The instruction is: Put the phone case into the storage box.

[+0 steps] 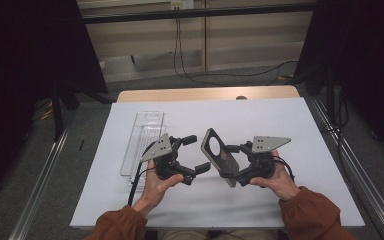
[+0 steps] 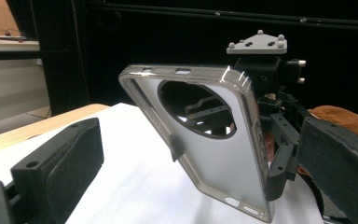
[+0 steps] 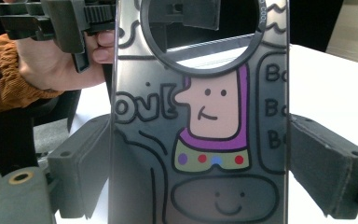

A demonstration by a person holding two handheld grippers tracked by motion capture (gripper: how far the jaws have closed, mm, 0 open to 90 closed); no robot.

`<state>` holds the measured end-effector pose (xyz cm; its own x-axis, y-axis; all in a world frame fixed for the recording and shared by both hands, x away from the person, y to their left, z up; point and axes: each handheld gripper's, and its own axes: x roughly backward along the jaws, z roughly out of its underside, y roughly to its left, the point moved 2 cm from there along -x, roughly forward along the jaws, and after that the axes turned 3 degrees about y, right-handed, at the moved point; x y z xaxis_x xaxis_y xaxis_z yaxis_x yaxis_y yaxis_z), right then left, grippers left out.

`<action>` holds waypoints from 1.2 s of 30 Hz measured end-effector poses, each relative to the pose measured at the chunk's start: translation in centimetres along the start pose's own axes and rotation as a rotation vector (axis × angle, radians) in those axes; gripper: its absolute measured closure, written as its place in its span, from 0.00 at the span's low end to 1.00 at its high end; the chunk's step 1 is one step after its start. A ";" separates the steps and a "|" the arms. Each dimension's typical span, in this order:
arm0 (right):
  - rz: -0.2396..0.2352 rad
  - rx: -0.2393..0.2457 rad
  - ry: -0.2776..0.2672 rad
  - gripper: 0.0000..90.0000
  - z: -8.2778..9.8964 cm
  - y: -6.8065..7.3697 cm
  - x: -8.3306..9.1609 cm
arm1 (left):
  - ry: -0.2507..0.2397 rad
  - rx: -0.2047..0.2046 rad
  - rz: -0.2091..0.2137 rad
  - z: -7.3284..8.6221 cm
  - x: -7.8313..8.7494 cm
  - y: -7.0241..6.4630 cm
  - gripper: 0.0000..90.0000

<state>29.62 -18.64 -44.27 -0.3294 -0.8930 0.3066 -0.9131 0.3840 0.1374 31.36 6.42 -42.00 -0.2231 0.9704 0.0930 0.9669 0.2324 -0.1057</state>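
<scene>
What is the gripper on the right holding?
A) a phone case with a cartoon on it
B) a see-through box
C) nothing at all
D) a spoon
A: the right gripper has its jaws pressed on both sides of the phone case, which shows a drawn cartoon figure and a big round camera hole.

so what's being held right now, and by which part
The right gripper clamps a smoky translucent phone case with a round camera hole by its two long side edges; the left gripper holds nothing.
</scene>
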 end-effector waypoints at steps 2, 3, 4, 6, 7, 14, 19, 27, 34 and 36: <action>-0.016 -0.005 -0.001 0.14 0.1 0.1 0.0 | 0.001 -0.001 0.003 0.0 0.0 0.1 0.01; -0.022 -0.006 -0.001 0.14 0.2 0.1 0.0 | -0.006 0.004 0.011 0.0 0.0 0.0 0.01; -0.029 -0.006 -0.003 0.14 0.2 0.1 0.0 | -0.007 0.001 0.017 0.0 0.0 0.0 0.01; -0.046 -0.006 -0.007 0.14 0.2 0.1 0.0 | 0.006 -0.009 0.023 0.1 0.0 0.0 0.01; -0.053 -0.008 -0.011 0.14 0.2 0.1 0.0 | 0.001 -0.012 0.037 0.1 0.0 0.0 0.01; -0.070 0.004 -0.005 0.14 0.1 0.5 0.2 | 0.003 -0.013 0.046 0.2 -0.2 -0.1 0.01; -0.091 0.005 -0.002 0.14 0.1 0.6 0.0 | -0.001 -0.015 0.073 0.3 -0.2 -0.1 0.01; -0.103 0.014 0.008 0.14 0.1 0.9 -0.2 | -0.004 -0.019 0.090 0.3 -0.5 -0.3 0.01; -0.128 0.018 0.022 0.14 0.2 1.2 -0.5 | -0.009 -0.020 0.107 0.4 -0.7 -0.5 0.01; -0.131 0.017 0.022 0.14 0.2 1.3 -0.5 | -0.006 -0.021 0.104 0.5 -0.8 -0.6 0.01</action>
<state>28.54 -17.72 -44.39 -0.2016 -0.9298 0.3078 -0.9520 0.2599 0.1616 30.91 5.59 -42.46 -0.1217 0.9896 0.0763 0.9873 0.1286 -0.0934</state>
